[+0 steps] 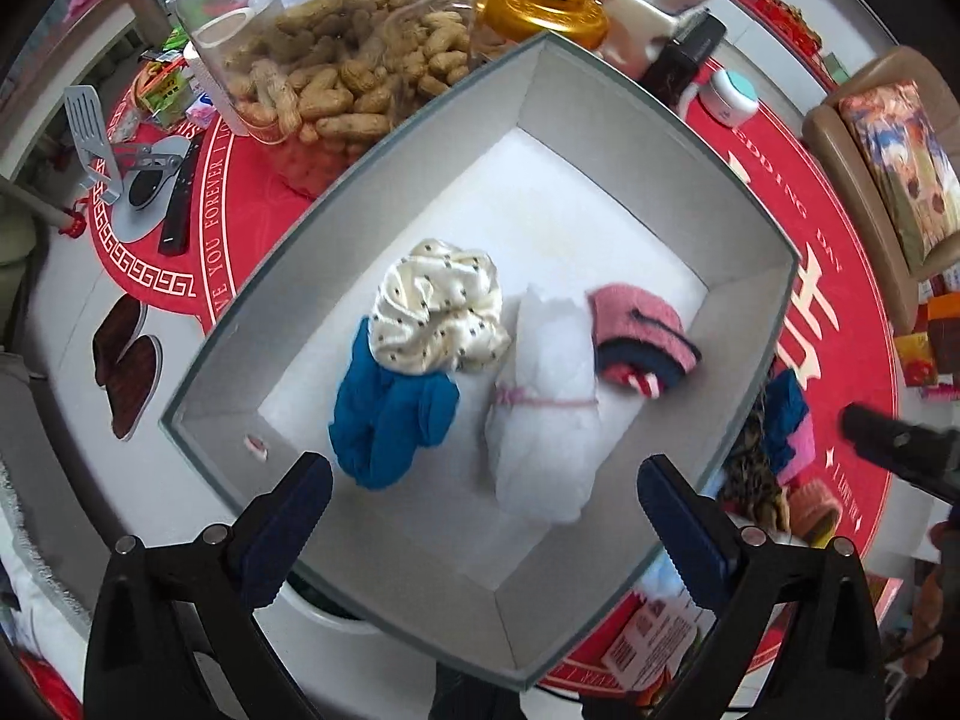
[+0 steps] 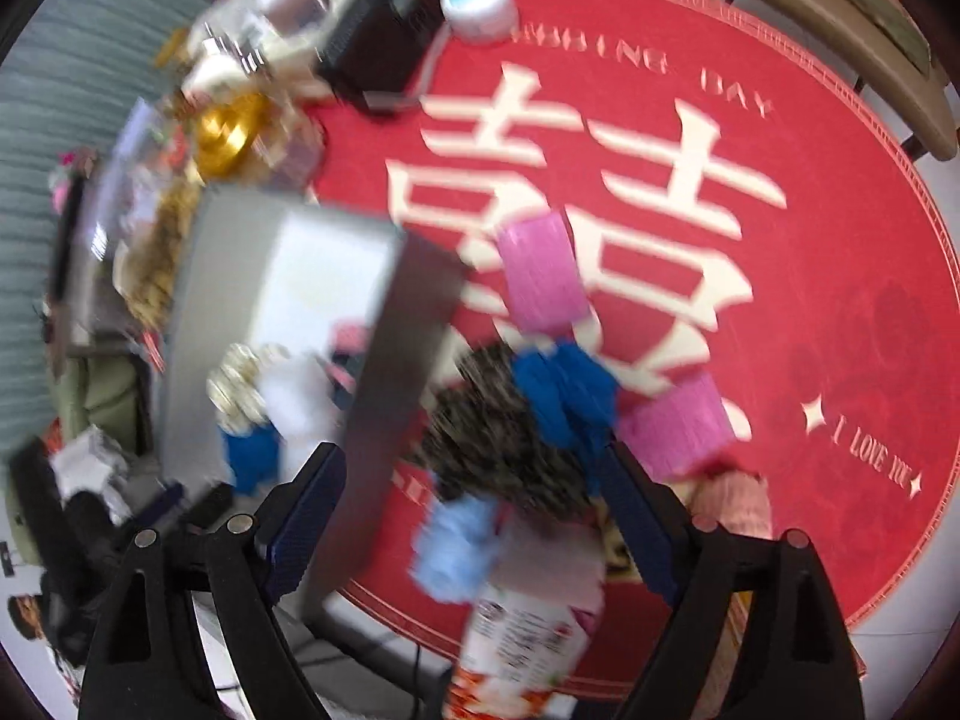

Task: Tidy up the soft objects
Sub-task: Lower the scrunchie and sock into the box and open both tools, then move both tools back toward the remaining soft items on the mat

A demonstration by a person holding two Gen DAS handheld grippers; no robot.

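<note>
A grey box with a white floor holds a cream dotted scrunchie, a blue cloth, a white fluffy bundle and a pink-and-navy sock. My left gripper is open and empty above the box's near side. In the blurred right wrist view, my right gripper is open and empty over a pile beside the box: a leopard-print cloth, a blue cloth, pink cloths and a light blue fluffy piece.
A clear container of peanuts, a gold dish, a remote and a phone stand lie behind the box on the red round mat. A printed packet lies near the pile. A chair stands at right.
</note>
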